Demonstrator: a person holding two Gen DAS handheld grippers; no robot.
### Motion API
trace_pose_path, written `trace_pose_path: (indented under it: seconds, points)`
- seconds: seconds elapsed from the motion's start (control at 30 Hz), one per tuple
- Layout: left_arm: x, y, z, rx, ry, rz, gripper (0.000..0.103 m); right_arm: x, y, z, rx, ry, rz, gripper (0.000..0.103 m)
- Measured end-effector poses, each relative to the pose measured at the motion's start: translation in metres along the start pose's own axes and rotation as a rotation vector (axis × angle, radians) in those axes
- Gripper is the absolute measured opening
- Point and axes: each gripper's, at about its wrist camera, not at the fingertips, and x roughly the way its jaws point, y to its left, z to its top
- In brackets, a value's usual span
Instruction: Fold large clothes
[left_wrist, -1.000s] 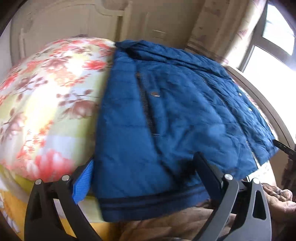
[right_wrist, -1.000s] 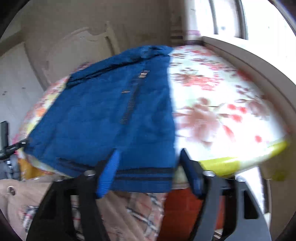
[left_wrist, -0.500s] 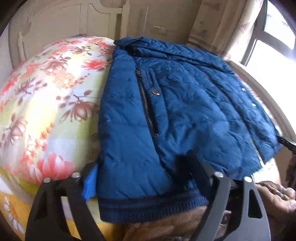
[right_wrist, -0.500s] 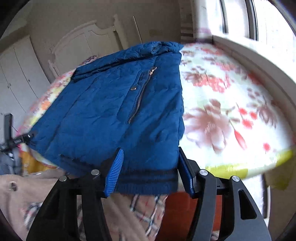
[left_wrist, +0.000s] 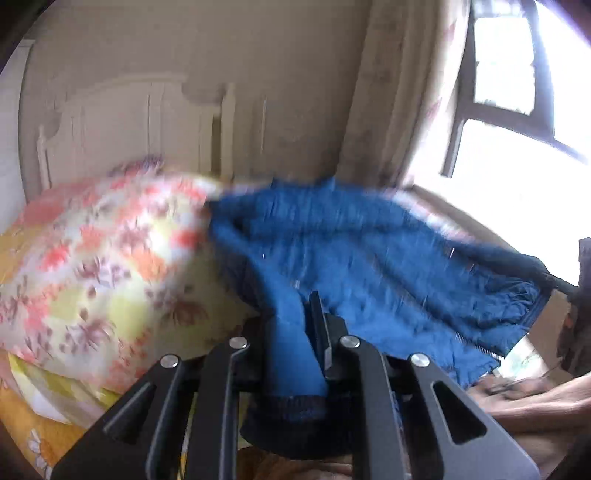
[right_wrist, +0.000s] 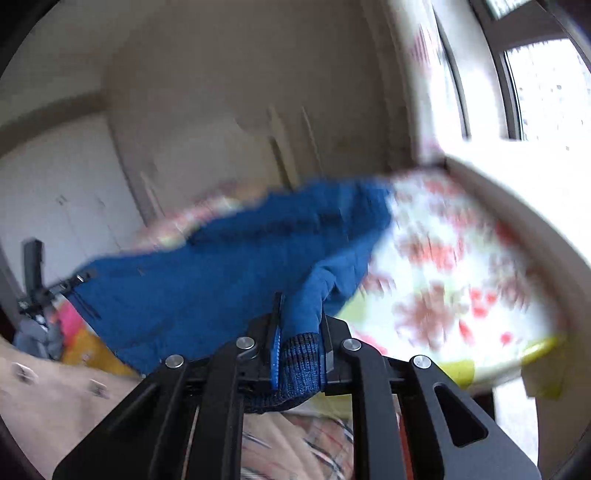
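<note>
A blue quilted jacket (left_wrist: 369, 258) lies spread on the bed, and its near hem is lifted off the bedspread. My left gripper (left_wrist: 291, 314) has its jaws closing on the jacket's dark ribbed hem, with the cloth bunched and pinched between the pads. In the right wrist view the jacket (right_wrist: 221, 273) stretches away to the left. There my right gripper (right_wrist: 301, 314) has its jaws closing tight on the striped knit hem (right_wrist: 297, 365). Both views are blurred by motion.
A floral bedspread (left_wrist: 92, 258) covers the bed, with a cream headboard (left_wrist: 129, 122) behind. A bright window (left_wrist: 517, 166) and its ledge (right_wrist: 517, 192) run along the right side. A person's hand (left_wrist: 535, 398) and beige and plaid clothes (right_wrist: 55, 398) are at the near edge.
Both grippers went from open around the hem to closed on it. Both rose, pulling the jacket's near edge up off the bed, so more of the wall shows.
</note>
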Motion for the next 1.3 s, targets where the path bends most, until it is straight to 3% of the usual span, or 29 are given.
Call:
trace_pose_path:
  seconds: [0.17, 0.27, 0.37, 0.5, 0.6, 0.67, 0.73, 0.77, 0.87, 0.97, 1.13, 1.3]
  points:
    - [-0.063, 0.023, 0.045, -0.128, -0.205, -0.126, 0.016, -0.056, 0.029, 0.056, -0.071, -0.233, 0.076, 0.015]
    - [-0.059, 0.043, 0.079, -0.201, -0.248, -0.178, 0.018, -0.044, 0.039, 0.096, -0.109, -0.283, 0.096, 0.015]
    - [-0.006, 0.062, 0.122, -0.265, -0.171, -0.153, 0.022, 0.021, 0.029, 0.138, -0.088, -0.211, 0.042, 0.015]
    - [0.124, 0.1, 0.154, -0.407, 0.062, -0.095, 0.025, 0.158, -0.028, 0.172, 0.055, 0.052, 0.001, 0.024]
    - [0.212, 0.132, 0.151, -0.51, 0.218, -0.075, 0.031, 0.233, -0.091, 0.167, 0.269, 0.181, 0.036, 0.047]
    - [0.25, 0.152, 0.142, -0.573, 0.296, -0.085, 0.041, 0.249, -0.124, 0.154, 0.374, 0.187, 0.021, 0.065]
    - [0.275, 0.179, 0.131, -0.665, 0.32, -0.137, 0.055, 0.248, -0.157, 0.147, 0.446, 0.153, -0.01, 0.07]
    - [0.279, 0.19, 0.132, -0.682, 0.317, -0.123, 0.058, 0.247, -0.171, 0.146, 0.473, 0.144, -0.028, 0.071]
    - [0.287, 0.22, 0.142, -0.675, 0.311, -0.067, 0.06, 0.242, -0.19, 0.143, 0.442, 0.168, -0.11, 0.071]
    - [0.293, 0.217, 0.158, -0.528, 0.331, -0.016, 0.07, 0.26, -0.188, 0.143, 0.343, 0.235, -0.143, 0.071]
    - [0.324, 0.18, 0.149, -0.307, 0.442, -0.071, 0.074, 0.299, -0.162, 0.135, 0.185, 0.343, -0.108, 0.072]
    - [0.354, 0.167, 0.125, -0.293, 0.526, -0.098, 0.077, 0.325, -0.146, 0.128, 0.123, 0.419, -0.068, 0.073]
